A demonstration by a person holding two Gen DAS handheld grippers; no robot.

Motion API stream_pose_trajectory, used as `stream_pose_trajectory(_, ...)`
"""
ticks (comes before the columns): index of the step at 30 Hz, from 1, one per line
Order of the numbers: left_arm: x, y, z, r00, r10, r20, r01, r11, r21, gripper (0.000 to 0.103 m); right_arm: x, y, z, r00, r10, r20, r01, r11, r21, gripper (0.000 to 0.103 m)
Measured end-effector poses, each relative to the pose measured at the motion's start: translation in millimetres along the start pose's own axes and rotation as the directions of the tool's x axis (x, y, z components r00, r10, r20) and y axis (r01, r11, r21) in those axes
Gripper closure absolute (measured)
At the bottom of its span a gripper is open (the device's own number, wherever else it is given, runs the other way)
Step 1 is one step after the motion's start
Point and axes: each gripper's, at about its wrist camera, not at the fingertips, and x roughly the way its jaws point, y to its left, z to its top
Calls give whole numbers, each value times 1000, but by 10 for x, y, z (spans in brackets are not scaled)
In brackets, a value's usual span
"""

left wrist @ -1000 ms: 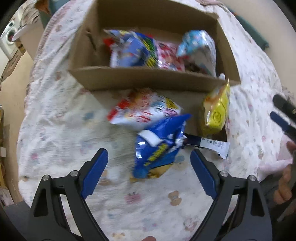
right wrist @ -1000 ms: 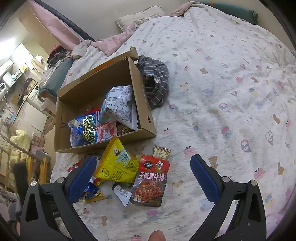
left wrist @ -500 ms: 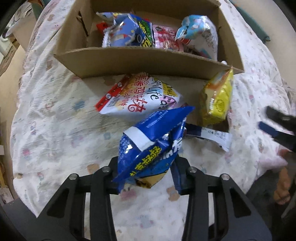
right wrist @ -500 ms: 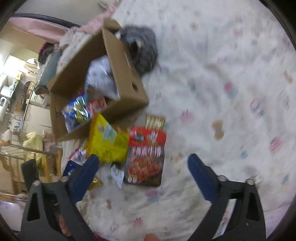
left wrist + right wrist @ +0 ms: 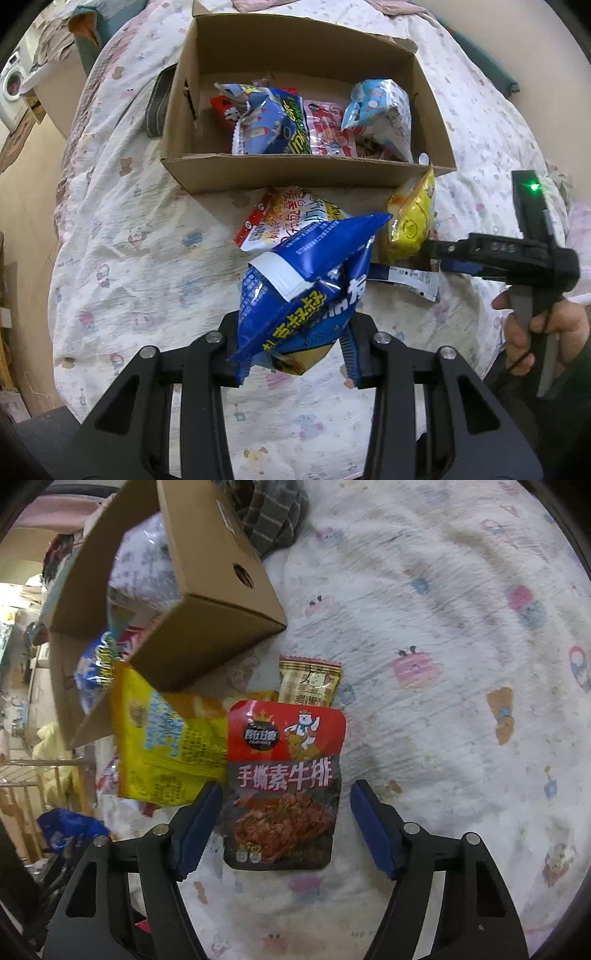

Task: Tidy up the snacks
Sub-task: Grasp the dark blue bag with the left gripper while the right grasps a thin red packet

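The left gripper (image 5: 295,350) has its fingers clamped on the blue bag (image 5: 306,288), lifted for boxing; the right gripper (image 5: 286,823) has its fingers apart, straddling the red pouch (image 5: 284,782) to grasp it.

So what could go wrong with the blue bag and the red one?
The left gripper pinches only the bottom of the blue bag, so it might slip out or flop before reaching the cardboard box. The right gripper, jaws open around the red packet, might also snag the yellow bag beside it.
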Motion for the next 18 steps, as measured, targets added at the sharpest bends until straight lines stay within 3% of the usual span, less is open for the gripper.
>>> stream_pose_trajectory(6,2,4,-3,1000,1,11,0,1000,-8,68,164,86,-39,996,-86,-6,85,994,-62,34)
stream_pose_trajectory(18,18,-40,17,1000,13,13,-13,1000,-12,68,-170,204,-342,993,-72,89,81,991,-105,38)
